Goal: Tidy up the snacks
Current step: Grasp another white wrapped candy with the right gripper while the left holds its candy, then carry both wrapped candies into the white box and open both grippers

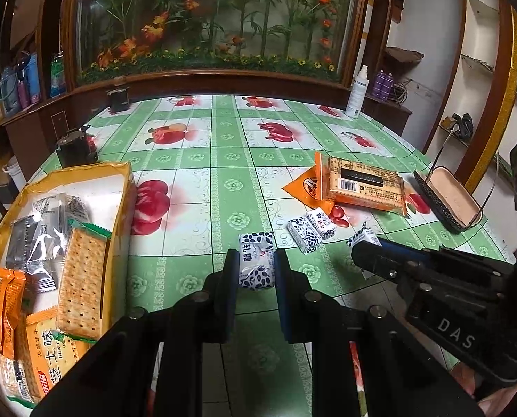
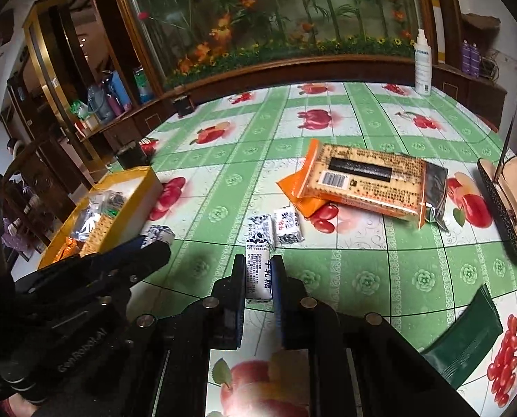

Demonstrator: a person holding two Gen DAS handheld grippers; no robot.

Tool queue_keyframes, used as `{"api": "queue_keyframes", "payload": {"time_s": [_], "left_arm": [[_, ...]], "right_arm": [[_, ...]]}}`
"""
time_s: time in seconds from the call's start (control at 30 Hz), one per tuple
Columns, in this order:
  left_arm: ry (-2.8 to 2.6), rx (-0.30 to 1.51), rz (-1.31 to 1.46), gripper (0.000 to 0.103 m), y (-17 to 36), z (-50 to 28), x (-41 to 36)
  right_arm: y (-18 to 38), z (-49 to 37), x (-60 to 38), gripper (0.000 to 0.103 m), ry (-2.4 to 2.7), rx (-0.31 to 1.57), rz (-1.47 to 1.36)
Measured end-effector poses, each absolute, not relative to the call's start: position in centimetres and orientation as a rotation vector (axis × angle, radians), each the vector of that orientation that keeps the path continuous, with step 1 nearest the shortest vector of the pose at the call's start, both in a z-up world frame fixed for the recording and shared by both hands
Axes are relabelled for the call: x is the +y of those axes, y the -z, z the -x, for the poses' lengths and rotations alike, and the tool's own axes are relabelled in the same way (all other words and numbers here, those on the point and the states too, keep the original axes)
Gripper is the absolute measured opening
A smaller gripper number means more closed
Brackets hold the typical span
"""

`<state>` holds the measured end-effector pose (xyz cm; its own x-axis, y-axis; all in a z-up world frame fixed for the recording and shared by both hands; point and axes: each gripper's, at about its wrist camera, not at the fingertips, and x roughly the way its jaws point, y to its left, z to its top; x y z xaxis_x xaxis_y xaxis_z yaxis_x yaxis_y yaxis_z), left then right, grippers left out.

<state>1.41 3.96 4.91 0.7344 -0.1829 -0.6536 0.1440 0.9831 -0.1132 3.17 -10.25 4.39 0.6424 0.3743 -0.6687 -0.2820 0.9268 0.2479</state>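
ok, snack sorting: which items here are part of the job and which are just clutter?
Job:
- yellow box holding sorted snacks
- nougat candy in the left hand-held gripper
- nougat candy in the right hand-held gripper
- two loose candies
- orange cracker pack
- green packet

Clutter:
- glasses case
- spray bottle
- purple bottles

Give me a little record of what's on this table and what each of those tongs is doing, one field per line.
left tongs: shut on a blue-and-white wrapped candy
right tongs: shut on another wrapped candy
loose candies: two on the tablecloth, side by side
yellow box: holds cracker packs and silver sachets
orange cracker pack: lying barcode up, on top of a smaller orange packet
green packet: near edge of table
glasses case: open
tablecloth: green checks, fruit prints
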Motion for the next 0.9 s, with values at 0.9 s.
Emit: {"api": "queue_keyframes", "payload": {"time_s": [0.9], "left_arm": [[0.165, 0.632, 0.042, 0.019, -6.6, 0.2, 4.2]], "right_arm": [[-4.9, -2.9, -10.3, 0.015, -0.387, 0.739, -0.161]]}}
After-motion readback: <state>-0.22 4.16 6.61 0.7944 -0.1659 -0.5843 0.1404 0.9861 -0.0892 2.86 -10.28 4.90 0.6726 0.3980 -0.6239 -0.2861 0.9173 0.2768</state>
